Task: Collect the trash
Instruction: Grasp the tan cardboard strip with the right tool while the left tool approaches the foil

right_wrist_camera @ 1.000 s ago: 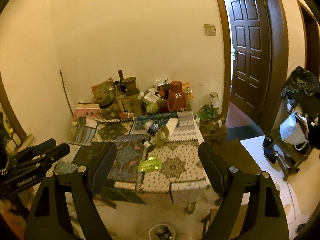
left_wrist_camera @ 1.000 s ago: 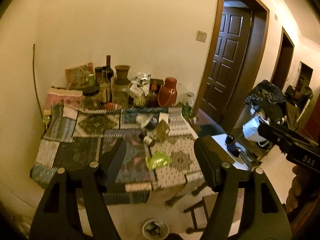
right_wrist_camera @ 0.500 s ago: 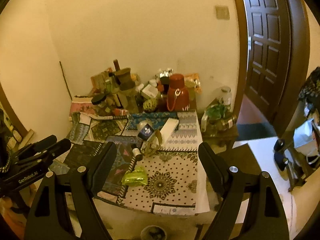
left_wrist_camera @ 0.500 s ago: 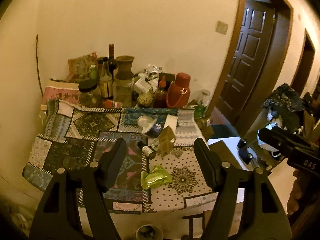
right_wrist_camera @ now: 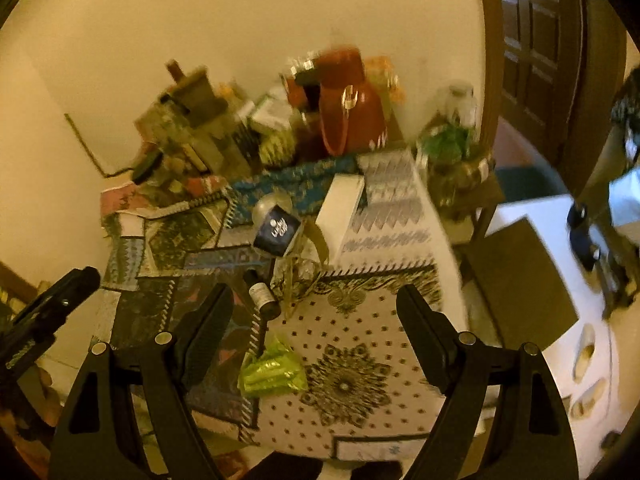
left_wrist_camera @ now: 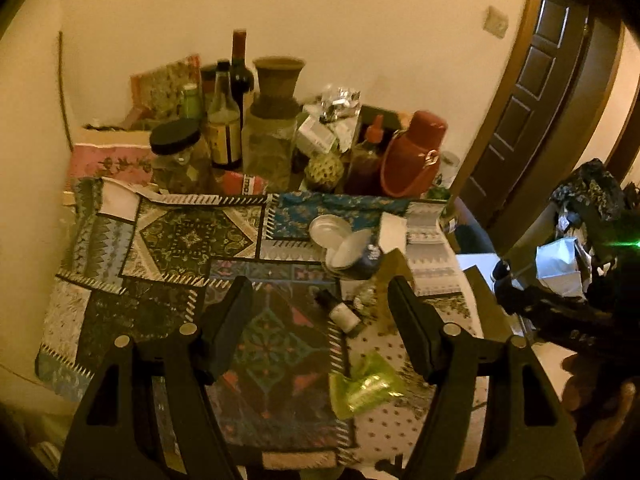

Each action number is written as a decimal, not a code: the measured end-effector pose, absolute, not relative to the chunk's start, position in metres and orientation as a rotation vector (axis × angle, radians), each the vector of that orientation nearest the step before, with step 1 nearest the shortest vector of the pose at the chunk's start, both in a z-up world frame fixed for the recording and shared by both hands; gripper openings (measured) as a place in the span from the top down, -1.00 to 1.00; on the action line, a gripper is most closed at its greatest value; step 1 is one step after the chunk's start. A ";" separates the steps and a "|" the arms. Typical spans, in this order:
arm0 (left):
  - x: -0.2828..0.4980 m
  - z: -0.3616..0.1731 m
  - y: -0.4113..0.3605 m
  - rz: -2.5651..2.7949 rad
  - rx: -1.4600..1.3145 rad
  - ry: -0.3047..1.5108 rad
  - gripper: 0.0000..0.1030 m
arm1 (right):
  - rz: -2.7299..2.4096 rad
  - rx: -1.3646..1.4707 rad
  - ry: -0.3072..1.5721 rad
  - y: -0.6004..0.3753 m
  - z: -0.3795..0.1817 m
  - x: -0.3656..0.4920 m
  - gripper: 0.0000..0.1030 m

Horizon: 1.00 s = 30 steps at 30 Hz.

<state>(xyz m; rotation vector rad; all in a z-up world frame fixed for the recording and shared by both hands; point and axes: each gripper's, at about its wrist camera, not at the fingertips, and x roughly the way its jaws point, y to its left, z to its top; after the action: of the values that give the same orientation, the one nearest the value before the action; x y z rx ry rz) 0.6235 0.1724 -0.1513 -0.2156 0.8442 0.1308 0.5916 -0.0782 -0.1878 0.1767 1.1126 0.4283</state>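
Your left claw (left_wrist_camera: pixel 320 312) and right claw (right_wrist_camera: pixel 314 316): jaws apart, empty. Crinkled glossy green wrapper (right_wrist_camera: pixel 272 368) lies on patchwork-cloth worktop (right_wrist_camera: pixel 360 364) near front edge. Back clutter blurred in right view.

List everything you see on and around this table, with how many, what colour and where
wrapper: 1, yellow-green, crumpled, near table edge
small bottle: 1, dark with white label, lying mid-table
cup: 1, dark blue, tipped over, centre
lid: 1, white, beside cup
box: 1, white, flat, right of cup
flask: 1, red, back right
vase: 1, brown, back
bottles: several, dark glass, back left
tablecloth: 1, patchwork, covering table
door: 1, dark brown, right
left gripper: 1, black, open
right gripper: 1, black, open
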 end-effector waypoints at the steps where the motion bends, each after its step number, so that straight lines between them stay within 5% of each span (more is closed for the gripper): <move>1: 0.632 -0.157 0.179 0.128 -0.220 0.859 -0.34 | 0.423 0.184 1.136 -0.072 -0.197 0.598 -0.58; 10: 0.684 -0.226 0.206 0.080 -0.200 1.023 -0.34 | 0.378 0.349 1.363 -0.043 -0.289 0.652 -0.54; 18: 0.700 -0.271 0.206 0.038 -0.257 1.132 -0.34 | 0.401 0.375 1.415 -0.035 -0.308 0.662 0.31; 30: 0.708 -0.307 0.182 -0.006 -0.351 1.224 -0.34 | 0.428 0.315 1.321 -0.047 -0.278 0.642 0.53</move>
<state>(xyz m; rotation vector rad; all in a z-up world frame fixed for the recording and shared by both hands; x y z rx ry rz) 0.7075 0.1824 -0.3072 -0.3510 1.2245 -0.0062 0.6418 -0.0468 -0.2781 0.3146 1.3213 0.4283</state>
